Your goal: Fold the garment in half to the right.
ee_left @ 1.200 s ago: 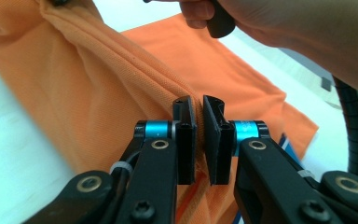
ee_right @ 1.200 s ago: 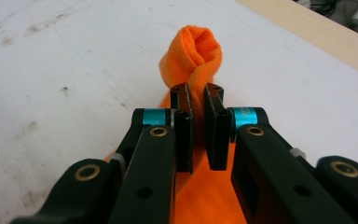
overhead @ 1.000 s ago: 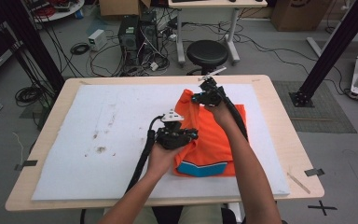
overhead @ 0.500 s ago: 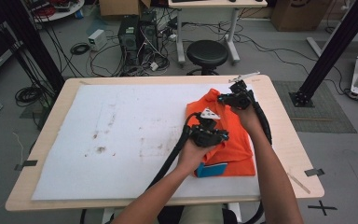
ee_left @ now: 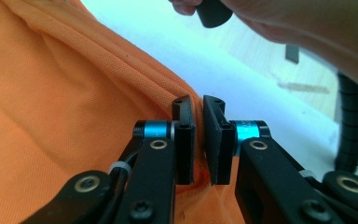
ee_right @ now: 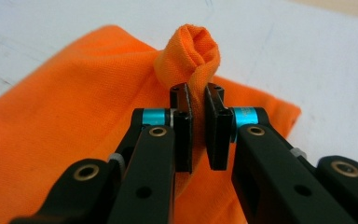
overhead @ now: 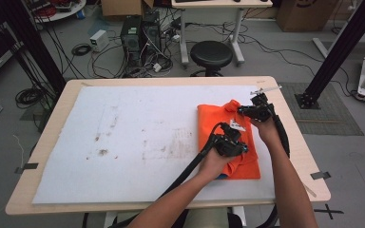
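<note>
Both the left claw [ee_left: 198,140] and the right claw [ee_right: 197,133] pinch thin folds of the folded orange knit shirt [overhead: 225,137] lying at the white padded surface's [overhead: 138,142] right side, so a tug could slip the fabric free and undo the fold.

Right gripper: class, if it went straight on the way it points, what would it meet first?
The right gripper is shut on a bunched fold of the orange shirt; straight ahead comes that fold, then probably the white mat.
</note>
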The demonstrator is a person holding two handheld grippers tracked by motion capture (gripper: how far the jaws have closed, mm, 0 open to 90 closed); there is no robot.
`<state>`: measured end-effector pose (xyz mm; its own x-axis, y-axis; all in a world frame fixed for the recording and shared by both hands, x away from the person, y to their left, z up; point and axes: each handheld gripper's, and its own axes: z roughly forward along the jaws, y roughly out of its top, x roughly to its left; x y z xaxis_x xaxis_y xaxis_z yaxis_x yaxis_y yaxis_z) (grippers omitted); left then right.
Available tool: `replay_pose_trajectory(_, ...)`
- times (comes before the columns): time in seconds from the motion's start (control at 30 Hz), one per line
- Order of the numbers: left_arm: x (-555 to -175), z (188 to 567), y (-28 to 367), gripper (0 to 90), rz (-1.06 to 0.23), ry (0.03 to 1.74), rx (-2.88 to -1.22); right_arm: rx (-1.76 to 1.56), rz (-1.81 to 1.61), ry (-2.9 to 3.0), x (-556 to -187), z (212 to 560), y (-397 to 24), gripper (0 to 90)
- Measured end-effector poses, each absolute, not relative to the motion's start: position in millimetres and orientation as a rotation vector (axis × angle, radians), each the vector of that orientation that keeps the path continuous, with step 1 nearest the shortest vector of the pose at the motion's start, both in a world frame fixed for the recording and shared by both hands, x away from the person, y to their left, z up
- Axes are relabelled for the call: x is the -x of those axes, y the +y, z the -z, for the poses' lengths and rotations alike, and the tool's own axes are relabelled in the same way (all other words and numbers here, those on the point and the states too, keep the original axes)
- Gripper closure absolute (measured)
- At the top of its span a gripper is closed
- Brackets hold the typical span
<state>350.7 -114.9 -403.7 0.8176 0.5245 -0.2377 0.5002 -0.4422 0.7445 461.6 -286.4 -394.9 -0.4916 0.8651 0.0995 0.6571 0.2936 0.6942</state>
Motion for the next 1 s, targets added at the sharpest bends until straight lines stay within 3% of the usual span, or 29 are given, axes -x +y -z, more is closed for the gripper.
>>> replay_pose_trajectory(0.1, -349, 411, -122, 80.7, -0.044, 0.752, -2.133, -1.416, -0.978, 2.266, -460, 404, -291, 82.9)
replay_pose_trajectory(0.17, -348, 414, -124, 74.7, -0.057, 0.759, -2.147, -1.432, -0.966, 2.262, -459, 408, -294, 81.6)
replay_pose_trajectory(0.27, -348, 416, -119, 64.0, -0.098, 0.773, -2.144, -1.46, -0.953, 2.247, -459, 408, -299, 71.1)
replay_pose_trajectory(0.37, -349, 419, -101, 52.7, -0.131, 0.803, -2.106, -1.472, -0.959, 2.213, -456, 405, -305, 62.3)
replay_pose_trajectory(0.6, -348, 425, -38, 38.3, -0.249, 0.842, -2.012, -1.478, -0.969, 2.101, -452, 392, -315, 61.1)
replay_pose_trajectory(0.8, -350, 427, 16, 28.4, -0.339, 0.89, -1.94, -1.436, -0.963, 2.118, -461, 393, -298, 65.2)
replay_pose_trajectory(0.93, -353, 428, 48, 25.2, -0.403, 0.965, -1.922, -1.448, -0.838, 2.103, -476, 401, -287, 84.5)
replay_pose_trajectory(1.0, -354, 428, 62, 25.2, -0.418, 0.987, -1.911, -1.469, -0.757, 2.077, -481, 406, -286, 88.2)
